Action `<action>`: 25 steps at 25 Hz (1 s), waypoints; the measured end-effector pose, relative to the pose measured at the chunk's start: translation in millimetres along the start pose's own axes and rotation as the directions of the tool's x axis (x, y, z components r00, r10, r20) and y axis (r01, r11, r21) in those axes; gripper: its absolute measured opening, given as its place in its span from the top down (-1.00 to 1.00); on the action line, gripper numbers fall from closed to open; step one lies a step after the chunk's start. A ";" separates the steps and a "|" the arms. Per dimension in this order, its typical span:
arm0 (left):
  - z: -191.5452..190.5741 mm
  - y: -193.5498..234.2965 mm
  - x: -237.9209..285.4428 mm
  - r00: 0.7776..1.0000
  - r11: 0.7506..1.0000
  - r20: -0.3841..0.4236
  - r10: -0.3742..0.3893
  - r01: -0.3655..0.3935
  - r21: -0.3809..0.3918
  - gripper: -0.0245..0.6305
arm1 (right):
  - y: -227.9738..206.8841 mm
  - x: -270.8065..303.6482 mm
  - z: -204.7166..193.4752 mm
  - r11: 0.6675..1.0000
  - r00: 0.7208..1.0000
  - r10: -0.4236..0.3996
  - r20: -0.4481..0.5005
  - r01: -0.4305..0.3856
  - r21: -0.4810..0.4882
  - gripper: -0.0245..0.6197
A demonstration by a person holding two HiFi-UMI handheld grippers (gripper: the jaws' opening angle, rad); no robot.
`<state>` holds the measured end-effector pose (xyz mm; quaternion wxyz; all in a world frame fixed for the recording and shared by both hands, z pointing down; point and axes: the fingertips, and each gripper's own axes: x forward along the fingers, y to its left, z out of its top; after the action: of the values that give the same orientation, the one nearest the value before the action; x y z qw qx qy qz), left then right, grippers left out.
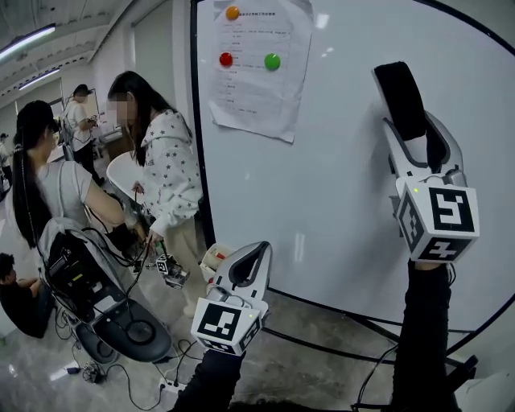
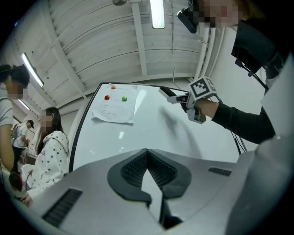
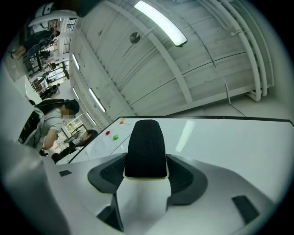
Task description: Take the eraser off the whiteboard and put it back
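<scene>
1. Black felt is what shows of the eraser (image 1: 401,95). It stands upright between the fingers of the right gripper (image 1: 412,129), which clamp its pale lower body from both sides in front of the whiteboard (image 1: 338,209).
2. Whether the felt touches the board I cannot tell. In the left gripper view a soft shadow lies apart from the eraser, so I judge it to be just off the surface and the putting back not yet done.
3. The left gripper (image 1: 259,256) hangs low near the board's lower edge, its fingers pressed together at the tips with nothing between them.
4. Risk: the grip sits on the lower part only. Meeting the board at a tilt could lever the eraser and twist it out of the fingers.
5. Risk: if the fingers open before the eraser lies flat against the board, it may not stick. It would then drop to the floor (image 1: 322,354), where cables (image 1: 173,354) run.
6. Risk: dragging the felt sideways on contact would smear or shift it.
7. The board is glossy white with a dark rim and bare around the eraser. Up and to the left, a paper sheet (image 1: 256,64) hangs under an orange magnet (image 1: 232,13), a red magnet (image 1: 226,59) and a green magnet (image 1: 273,61).
8. The room is a pale hall with strip lights (image 3: 161,22) overhead. Several people (image 1: 173,173) work at the left, well apart from the board.
</scene>
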<state>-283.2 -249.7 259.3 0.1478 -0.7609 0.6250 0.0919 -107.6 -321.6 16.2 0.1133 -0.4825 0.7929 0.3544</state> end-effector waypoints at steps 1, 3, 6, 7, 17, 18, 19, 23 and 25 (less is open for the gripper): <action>-1.0 -1.0 1.3 1.000 1.000 0.003 -0.002 0.002 -0.004 0.91 | 1.5 -11.4 -0.2 1.000 1.000 0.005 -0.002 -0.005 -0.002 0.07; -2.5 -3.6 4.9 1.000 1.000 0.003 -0.009 0.009 -0.007 0.91 | 3.0 -31.7 -0.4 1.000 1.000 0.005 -0.008 -0.005 -0.005 0.07; -4.3 -7.9 12.3 1.000 1.000 0.000 -0.018 0.018 -0.007 0.91 | 1.3 -51.7 -2.9 1.000 1.000 -0.008 -0.020 0.008 0.003 0.07; -5.3 -10.6 13.5 1.000 1.000 -0.002 -0.022 0.022 -0.009 0.91 | 0.7 -58.1 -5.3 1.000 0.999 -0.015 -0.028 0.015 0.001 0.07; -8.2 -37.8 25.0 0.998 0.998 -0.020 -0.067 0.067 -0.003 0.91 | -15.7 -95.4 -25.4 0.997 0.994 -0.069 -0.079 0.070 0.011 0.07; -8.5 -40.2 25.6 0.997 0.997 -0.025 -0.073 0.073 0.003 0.91 | -16.9 -97.3 -26.0 0.997 0.994 -0.071 -0.079 0.072 0.009 0.07; -8.8 -42.9 26.3 0.996 0.997 -0.029 -0.081 0.081 0.010 0.91 | -18.0 -98.8 -26.7 0.997 0.994 -0.071 -0.078 0.072 0.012 0.07; -10.9 -57.6 29.1 0.987 0.988 -0.052 -0.153 0.154 0.014 0.91 | -23.0 -101.8 -28.4 0.997 0.994 -0.071 -0.083 0.073 0.026 0.07; -12.3 -62.7 28.7 0.984 0.986 -0.067 -0.166 0.168 0.021 0.91 | -25.1 -103.7 -28.2 0.997 0.994 -0.074 -0.086 0.076 0.027 0.07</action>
<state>-216.6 -269.5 268.4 0.1446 -0.8112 0.5648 0.0462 -29.0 -276.6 79.4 0.0997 -0.5249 0.7836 0.3171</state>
